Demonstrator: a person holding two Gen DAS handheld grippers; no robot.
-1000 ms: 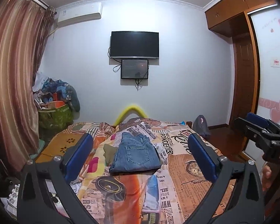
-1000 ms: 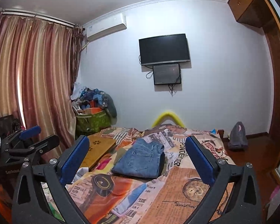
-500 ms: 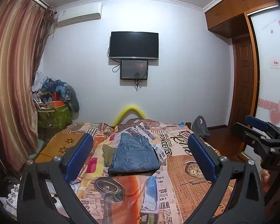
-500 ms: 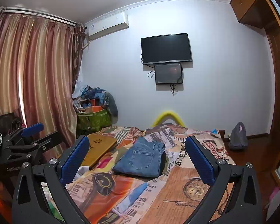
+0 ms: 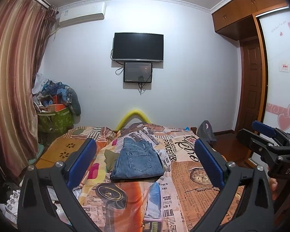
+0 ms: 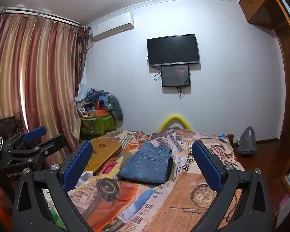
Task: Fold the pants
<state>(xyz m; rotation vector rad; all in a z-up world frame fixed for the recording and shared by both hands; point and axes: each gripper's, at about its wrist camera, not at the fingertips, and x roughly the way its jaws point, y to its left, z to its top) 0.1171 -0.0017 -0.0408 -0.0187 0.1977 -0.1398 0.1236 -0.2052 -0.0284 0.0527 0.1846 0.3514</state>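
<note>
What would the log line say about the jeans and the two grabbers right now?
jeans: folded, lying on bed | left gripper: open, empty, held back | right gripper: open, empty, held back

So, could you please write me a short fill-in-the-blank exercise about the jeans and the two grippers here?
1. The folded jeans lie on the ____.
2. Both the left gripper and the right gripper have their jaws ____.
3. The jeans show a back ____ facing up.
4. Neither gripper is ____ the jeans.

Missing words: bed; open; pocket; touching
</note>
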